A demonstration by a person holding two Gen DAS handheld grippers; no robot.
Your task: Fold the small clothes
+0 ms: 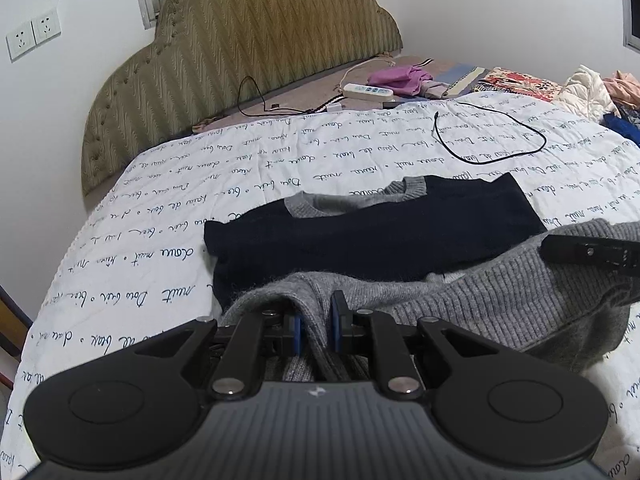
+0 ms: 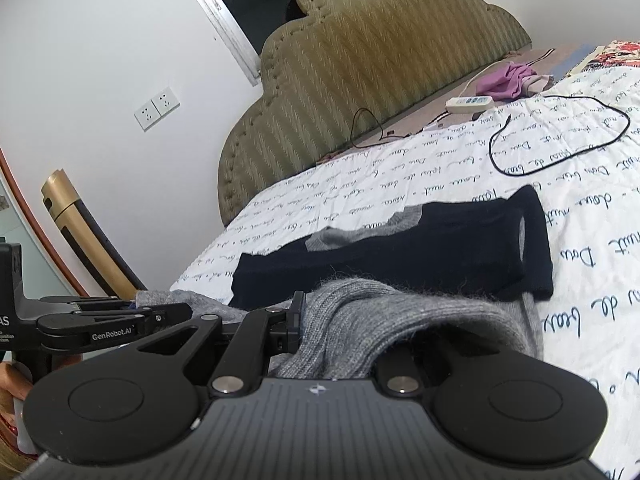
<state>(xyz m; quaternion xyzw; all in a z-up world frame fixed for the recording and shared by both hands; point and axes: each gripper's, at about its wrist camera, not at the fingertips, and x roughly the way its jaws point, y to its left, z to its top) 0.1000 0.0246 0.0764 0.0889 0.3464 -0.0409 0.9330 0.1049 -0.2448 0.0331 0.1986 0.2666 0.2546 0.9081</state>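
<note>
Across most of both views: a bed under a white quilt (image 1: 280, 160) printed with dark cursive script. Behind it, filling the upper middle of the left wrist view and the upper right of the right wrist view: an olive padded headboard (image 1: 248, 48) with a scalloped edge, set against a white wall.

At centre frame in both views, flat on the quilt: a small dark navy sweater (image 1: 372, 232) with grey collar and grey ribbed trim, lower part lifted and drawn over the navy body toward the collar.

Lower centre of the left wrist view: left gripper (image 1: 317, 328), blue pads pinched tight on a bunched fold of the grey ribbed hem. Also visible at the left edge of the right wrist view, black and seen side-on.

Lower centre of the right wrist view: right gripper (image 2: 340, 320), mostly buried under grey knit draped over it, clamped on that same hem; only the left finger clear. Its tip also enters at the right edge of the left wrist view.

Upper right of the quilt: a looped black cable (image 1: 492, 136). Beyond the quilt's far edge: a white power strip (image 1: 368, 91), just beside a crumpled purple cloth (image 1: 400, 78).

Upper left of the left wrist view: two wall sockets (image 1: 32, 34).
</note>
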